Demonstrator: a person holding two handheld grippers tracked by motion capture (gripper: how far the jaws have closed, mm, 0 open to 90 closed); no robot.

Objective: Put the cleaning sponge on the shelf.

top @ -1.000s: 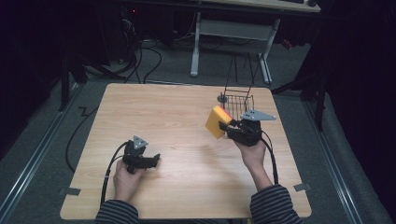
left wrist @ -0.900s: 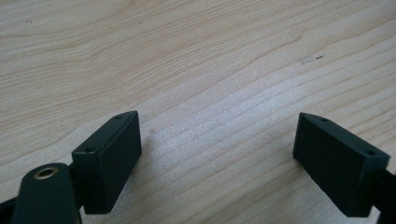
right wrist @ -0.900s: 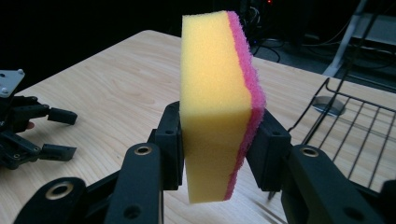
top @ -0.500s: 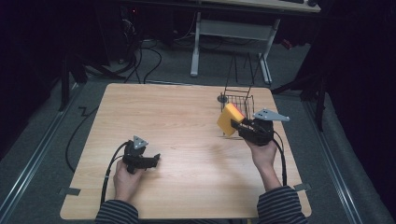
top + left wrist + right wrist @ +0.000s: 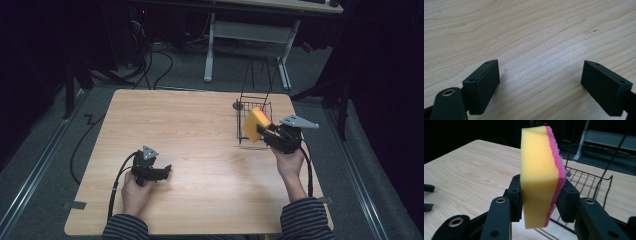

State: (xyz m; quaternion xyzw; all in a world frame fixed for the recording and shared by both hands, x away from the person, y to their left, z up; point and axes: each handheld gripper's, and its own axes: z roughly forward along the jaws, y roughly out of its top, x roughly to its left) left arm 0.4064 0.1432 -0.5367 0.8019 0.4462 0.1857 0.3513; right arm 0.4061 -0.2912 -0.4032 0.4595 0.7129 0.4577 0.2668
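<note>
A yellow sponge (image 5: 254, 124) with a pink scouring side (image 5: 541, 173) stands on edge between the jaws of my right gripper (image 5: 264, 132), which is shut on it above the table's right side. Just beyond it is a black wire basket (image 5: 252, 112) (image 5: 590, 181). In the right gripper view both pads press the sponge's faces, and the basket lies behind and to the right. My left gripper (image 5: 162, 171) rests low over the wooden table (image 5: 190, 130) near the front left, jaws wide apart with bare wood between them (image 5: 540, 77).
The wire basket has tall thin handles rising at the table's far right edge. A small dark round object (image 5: 238, 106) sits by the basket's left corner. Cables and a white table frame (image 5: 247, 37) lie on the floor beyond the table.
My right gripper has carried the sponge to the right and slightly up, closer to the wire basket. The left gripper has stayed where it was.
</note>
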